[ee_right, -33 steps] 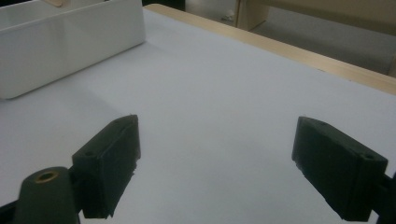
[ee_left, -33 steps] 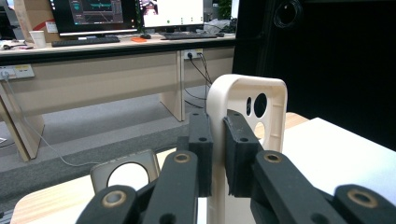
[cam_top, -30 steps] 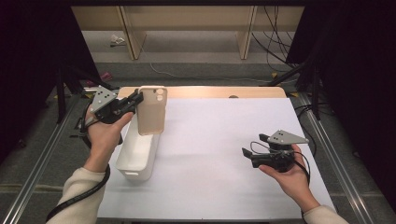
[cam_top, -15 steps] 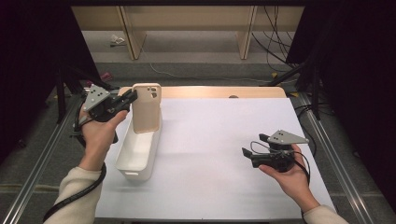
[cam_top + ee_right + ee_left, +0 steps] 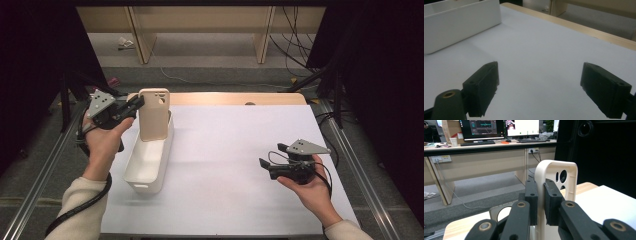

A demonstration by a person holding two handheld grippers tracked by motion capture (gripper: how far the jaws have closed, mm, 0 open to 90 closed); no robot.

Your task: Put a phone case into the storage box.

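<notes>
A cream phone case (image 5: 153, 114) stands upright with its lower end inside the white bin (image 5: 145, 172) at the table's left. My left gripper (image 5: 135, 104) is shut on the case's left edge. The left gripper view looks along both jaws clamped on the thin edge of the phone case (image 5: 567, 176), whose camera cut-outs face right. My right gripper (image 5: 264, 166) hovers low over the white sheet at the right, open, nothing between its fingers (image 5: 482, 86). A corner of the white bin (image 5: 456, 25) shows at the upper left of the right gripper view.
A white sheet (image 5: 235, 150) covers most of the wooden table (image 5: 225, 98). Metal rails run along both sides of the table. Desk legs and cables stand on the floor beyond the far edge.
My left gripper has carried the phone case leftward and down, so its lower end now sits in the bin. The right gripper has stayed where it was.
</notes>
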